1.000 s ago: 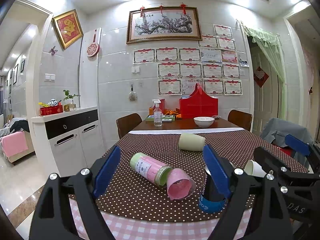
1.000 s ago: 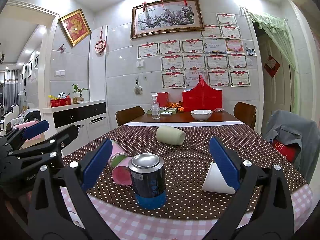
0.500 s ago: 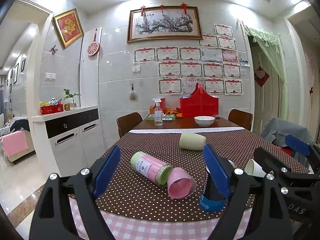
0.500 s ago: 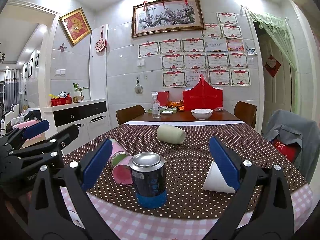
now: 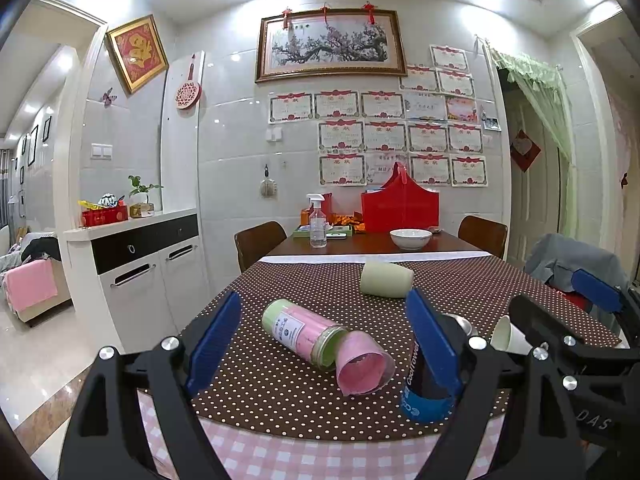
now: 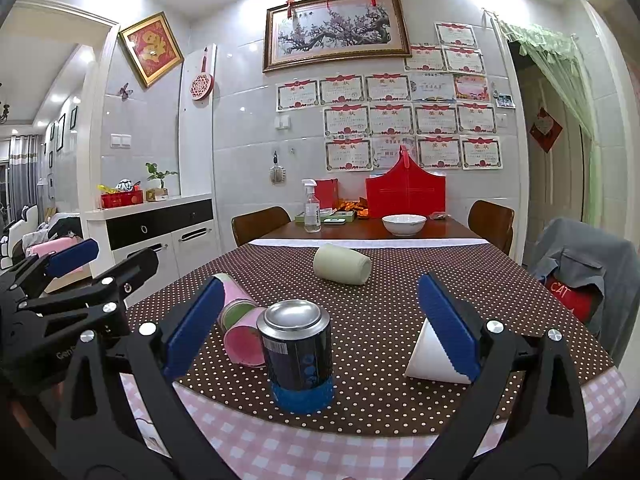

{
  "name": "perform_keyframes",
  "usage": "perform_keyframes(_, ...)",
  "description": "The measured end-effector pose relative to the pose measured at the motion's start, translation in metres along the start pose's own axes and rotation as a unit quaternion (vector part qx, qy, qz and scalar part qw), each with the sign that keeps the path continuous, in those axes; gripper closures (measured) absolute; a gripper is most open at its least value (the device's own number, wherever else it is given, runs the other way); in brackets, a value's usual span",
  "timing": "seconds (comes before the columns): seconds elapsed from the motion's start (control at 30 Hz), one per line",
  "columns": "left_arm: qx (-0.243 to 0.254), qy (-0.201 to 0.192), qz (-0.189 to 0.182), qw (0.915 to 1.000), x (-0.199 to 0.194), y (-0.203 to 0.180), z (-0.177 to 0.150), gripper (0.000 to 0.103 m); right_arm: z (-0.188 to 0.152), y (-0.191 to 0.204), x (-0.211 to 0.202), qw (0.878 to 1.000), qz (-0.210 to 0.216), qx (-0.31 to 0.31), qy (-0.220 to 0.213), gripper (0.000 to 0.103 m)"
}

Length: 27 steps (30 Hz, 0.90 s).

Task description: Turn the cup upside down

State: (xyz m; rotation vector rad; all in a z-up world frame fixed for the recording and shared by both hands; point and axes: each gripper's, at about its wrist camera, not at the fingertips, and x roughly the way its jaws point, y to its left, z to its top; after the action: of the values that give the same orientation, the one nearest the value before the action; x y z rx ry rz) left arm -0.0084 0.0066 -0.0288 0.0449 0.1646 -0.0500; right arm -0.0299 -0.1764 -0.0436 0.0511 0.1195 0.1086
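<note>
Several cups lie on their sides on the dotted brown tablecloth [image 5: 304,404]: a pink cup [image 5: 362,364] with its mouth towards me, a pale green cup [image 5: 386,280] farther back, and a white paper cup [image 6: 430,356] at the right. A dark blue cup [image 6: 298,354] stands near the front edge, metal base up. My left gripper [image 5: 324,344] is open and empty, hovering before the pink cup. My right gripper [image 6: 320,326] is open and empty, framing the dark blue cup [image 5: 426,392] from the front.
A pink and green bottle [image 5: 302,332] lies on its side touching the pink cup. At the table's far end are a white bowl [image 6: 403,225], a spray bottle [image 6: 312,208] and a red bag [image 6: 405,194]. Chairs stand around the table; a white cabinet [image 5: 140,272] is at left.
</note>
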Motion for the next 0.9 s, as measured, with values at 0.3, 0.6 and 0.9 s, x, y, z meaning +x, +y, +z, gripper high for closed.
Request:
perform_keyframes(0.3,0.0,0.001,-0.001,1.0,0.0,0.0,0.0,0.02,0.0,0.001,-0.001,1.0,-0.001,-0.001,0.0,0.007)
perform_keyframes(0.6,0.009,0.001,0.01,0.9999,0.003,-0.003,-0.002,0.02,-0.003,-0.005,-0.001,1.0,-0.004,-0.002,0.005,0.007)
perform_keyframes(0.9,0.025,0.026,0.007,0.9993,0.014,-0.01,-0.007,0.02,-0.009,-0.013,0.0,1.0,-0.016,-0.009,0.022,0.006)
